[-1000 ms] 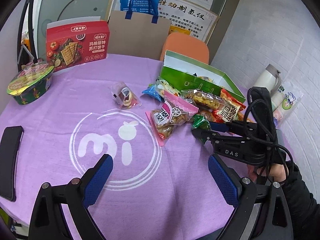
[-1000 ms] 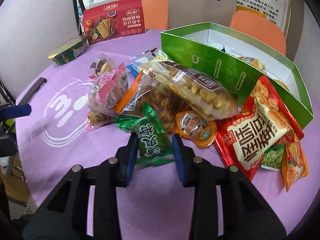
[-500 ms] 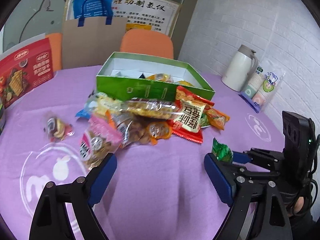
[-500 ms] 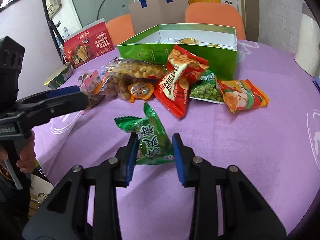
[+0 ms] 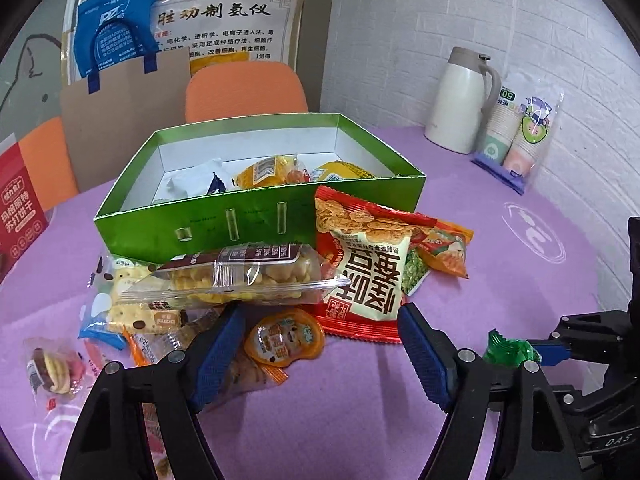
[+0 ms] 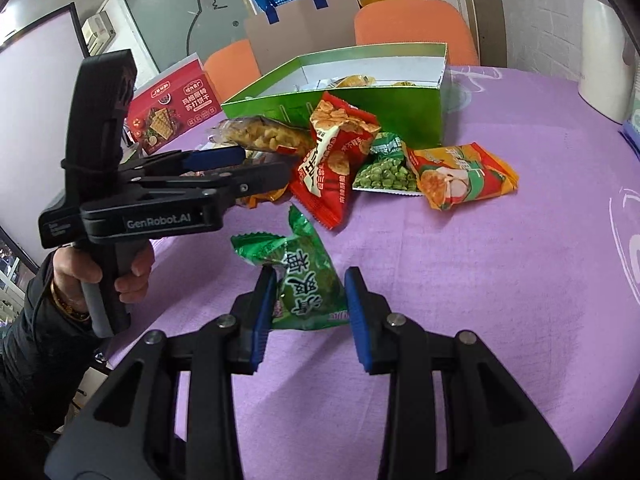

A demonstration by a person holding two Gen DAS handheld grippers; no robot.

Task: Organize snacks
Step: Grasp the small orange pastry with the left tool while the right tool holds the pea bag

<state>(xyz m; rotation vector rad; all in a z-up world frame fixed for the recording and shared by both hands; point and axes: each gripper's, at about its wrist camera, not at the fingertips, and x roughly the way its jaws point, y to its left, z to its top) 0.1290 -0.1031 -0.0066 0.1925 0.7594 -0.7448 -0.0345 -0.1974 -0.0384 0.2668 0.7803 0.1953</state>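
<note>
Already the right gripper (image 6: 308, 312) clamps the green packet (image 6: 306, 280) by its lower end, lifted clear of the purple tablecloth (image 6: 500, 260) for carrying to the green box (image 5: 256, 220). Meanwhile the left gripper (image 5: 320, 354), jaws closing yet empty, straddles the orange jelly cup (image 5: 284, 338) beside the snack pile.
</note>
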